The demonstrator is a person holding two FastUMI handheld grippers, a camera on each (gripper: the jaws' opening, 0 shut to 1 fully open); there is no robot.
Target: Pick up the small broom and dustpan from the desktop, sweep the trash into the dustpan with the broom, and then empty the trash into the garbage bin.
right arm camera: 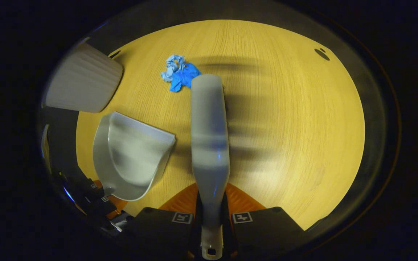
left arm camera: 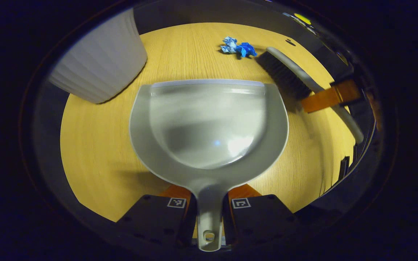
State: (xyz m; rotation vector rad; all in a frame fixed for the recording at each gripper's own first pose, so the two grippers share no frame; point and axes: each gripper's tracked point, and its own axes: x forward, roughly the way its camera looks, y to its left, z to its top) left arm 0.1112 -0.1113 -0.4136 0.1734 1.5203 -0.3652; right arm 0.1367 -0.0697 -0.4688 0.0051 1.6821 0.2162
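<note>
With the left gripper (left arm camera: 209, 203) jaws pinching the dustpan (left arm camera: 209, 123) handle and the right gripper (right arm camera: 210, 217) jaws pinching the broom (right arm camera: 209, 123), crumpled blue trash (right arm camera: 180, 74) at upper centre on the counter (right arm camera: 285, 108) could skid past the pan, which sits well apart.

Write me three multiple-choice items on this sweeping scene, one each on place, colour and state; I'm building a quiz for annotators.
1. Where is the trash?
A. in the dustpan
B. on the desktop near the broom's head
C. in the bin

2. What colour is the trash?
A. red
B. green
C. blue

3. What does the left gripper hold?
A. the dustpan's handle
B. the bin
C. nothing

Answers:
1 B: it lies on the desktop beside the broom.
2 C: crumpled blue scraps.
3 A: its fingers clamp the handle of the dustpan; the bin stands apart.
</note>
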